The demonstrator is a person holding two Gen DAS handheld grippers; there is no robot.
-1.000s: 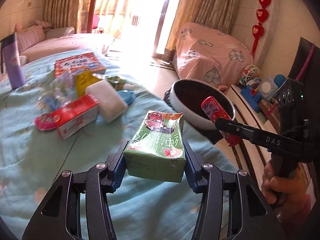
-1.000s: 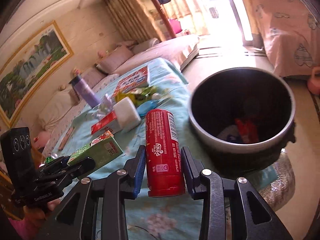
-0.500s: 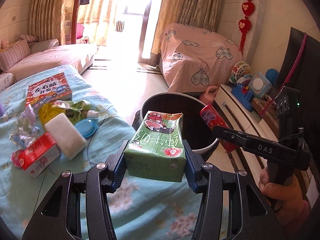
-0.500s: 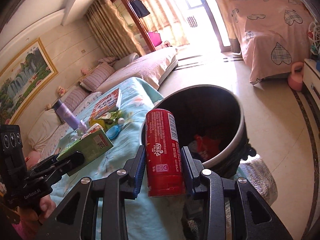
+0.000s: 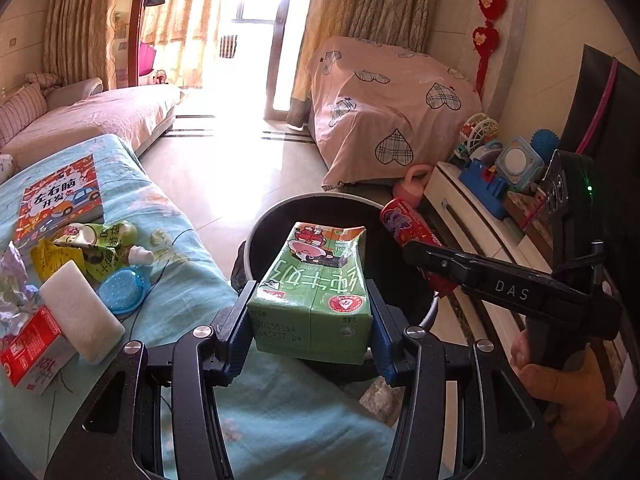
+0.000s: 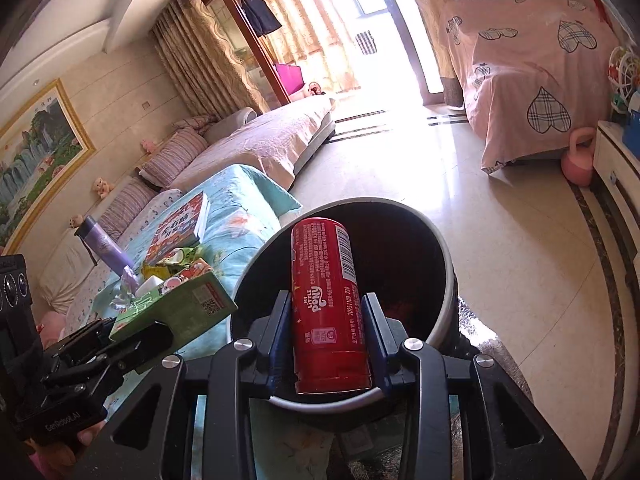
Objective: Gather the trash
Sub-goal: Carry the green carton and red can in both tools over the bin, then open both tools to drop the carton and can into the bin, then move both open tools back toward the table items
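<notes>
The left gripper (image 5: 310, 312) pinches a green milk carton (image 5: 316, 280) between its blue pads, holding it in front of the dark round trash bin (image 5: 264, 224) — the carton's far end overlaps the bin's mouth in the left wrist view. The right gripper (image 6: 329, 338) clamps a red snack can (image 6: 326, 300) lengthwise, and in its own view the can sits against the bin's black interior (what lies inside is too dark to tell). The bin stands on the floor just beside the table's turquoise cloth (image 5: 180, 264), where a red box (image 5: 32, 350), a white sponge (image 5: 82, 320), a blue lid (image 5: 120, 294), crumpled wrappers (image 5: 100, 244) and a picture book (image 5: 60, 200) lie.
</notes>
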